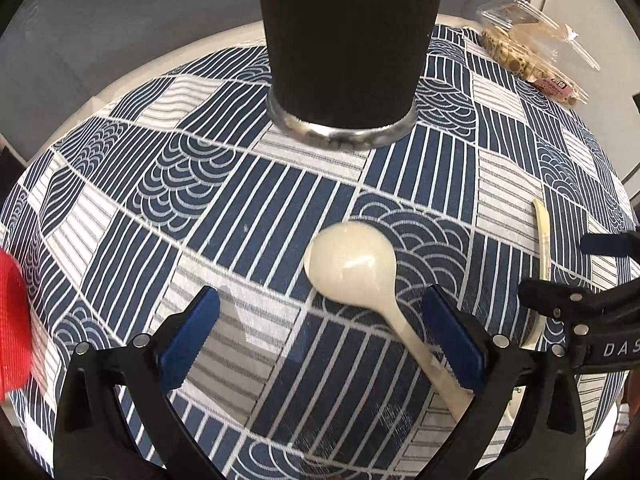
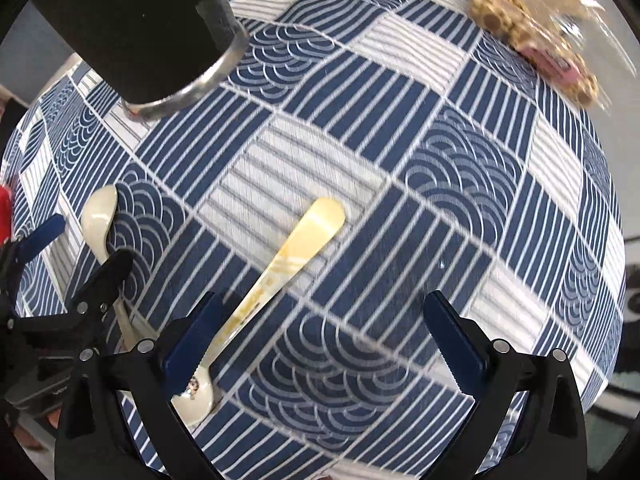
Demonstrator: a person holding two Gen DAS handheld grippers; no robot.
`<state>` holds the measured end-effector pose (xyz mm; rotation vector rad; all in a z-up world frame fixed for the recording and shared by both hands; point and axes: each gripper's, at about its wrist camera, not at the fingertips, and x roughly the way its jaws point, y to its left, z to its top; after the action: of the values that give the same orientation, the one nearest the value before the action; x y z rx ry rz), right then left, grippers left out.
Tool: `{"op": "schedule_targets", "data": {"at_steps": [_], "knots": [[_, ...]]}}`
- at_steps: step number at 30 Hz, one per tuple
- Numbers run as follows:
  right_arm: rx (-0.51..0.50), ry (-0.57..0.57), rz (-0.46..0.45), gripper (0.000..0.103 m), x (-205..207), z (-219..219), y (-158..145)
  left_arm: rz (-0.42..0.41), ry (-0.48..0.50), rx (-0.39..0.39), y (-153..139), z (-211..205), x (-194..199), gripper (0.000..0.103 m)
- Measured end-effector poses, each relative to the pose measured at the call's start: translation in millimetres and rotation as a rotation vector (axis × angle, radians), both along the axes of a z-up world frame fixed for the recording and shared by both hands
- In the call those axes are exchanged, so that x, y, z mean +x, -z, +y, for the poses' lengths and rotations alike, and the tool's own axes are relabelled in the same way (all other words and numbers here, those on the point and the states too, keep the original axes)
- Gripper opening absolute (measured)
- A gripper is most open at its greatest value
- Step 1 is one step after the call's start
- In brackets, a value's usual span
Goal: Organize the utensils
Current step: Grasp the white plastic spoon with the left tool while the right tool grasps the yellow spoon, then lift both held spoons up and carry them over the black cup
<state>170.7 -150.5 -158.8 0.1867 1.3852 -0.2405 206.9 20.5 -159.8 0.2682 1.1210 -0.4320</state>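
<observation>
Left hand-held gripper wide open, empty; spoon handle prob. touching its right finger.

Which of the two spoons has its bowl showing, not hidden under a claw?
The white spoon by the left claw; the yellowish spoon shows mostly handle.

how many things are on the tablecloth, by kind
spoons: 2, the round-bowled spoon and the yellowish spoon
black cup: 1
snack packet: 1
total: 4
a red thing at the left edge is cut off and not counted
</observation>
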Motion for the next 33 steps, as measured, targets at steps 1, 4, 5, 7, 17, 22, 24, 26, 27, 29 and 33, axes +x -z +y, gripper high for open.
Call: {"op": "schedule_targets", "data": {"at_steps": [1, 4, 5, 7, 17, 22, 24, 26, 27, 29, 33], "knots": [[0.001, 0.003, 0.004, 0.097, -4, 1, 0, 0.005, 0.007, 0.004, 0, 0, -1, 0.099], [0.004, 0.015, 0.014, 0.096, -12, 3, 0, 0.024, 0.026, 0.013, 0, 1, -3, 0.099], [0.005, 0.019, 0.015, 0.096, -14, 4, 0, 0.031, 0.029, 0.014, 0, 3, -3, 0.099], [0.006, 0.034, 0.015, 0.096, -20, 5, 2, 0.035, 0.031, 0.017, 1, 1, -4, 0.099], [0.022, -0.016, 0.031, 0.018, -37, 22, -13, 0.054, 0.042, 0.021, -11, 15, -10, 0.057], [0.148, 0.06, 0.019, 0.007, -48, -3, -14, 0.115, 0.087, 0.025, -15, 21, -10, 0.019], [0.189, 0.067, 0.016, 0.007, -52, -7, -14, 0.159, 0.073, 0.005, -15, 27, -7, 0.012], [0.21, 0.073, 0.008, 0.007, -57, -11, -15, 0.185, 0.067, -0.023, -14, 36, -4, 0.008], [0.229, 0.082, 0.004, 0.007, -60, -13, -15, 0.213, 0.051, -0.053, -13, 42, -1, 0.008], [0.225, 0.071, -0.009, 0.007, -63, -17, -17, 0.246, 0.044, -0.096, -12, 50, 2, 0.008], [0.248, 0.059, -0.04, 0.007, -63, -30, -17, 0.259, 0.05, -0.117, -12, 57, 1, 0.008]]}}
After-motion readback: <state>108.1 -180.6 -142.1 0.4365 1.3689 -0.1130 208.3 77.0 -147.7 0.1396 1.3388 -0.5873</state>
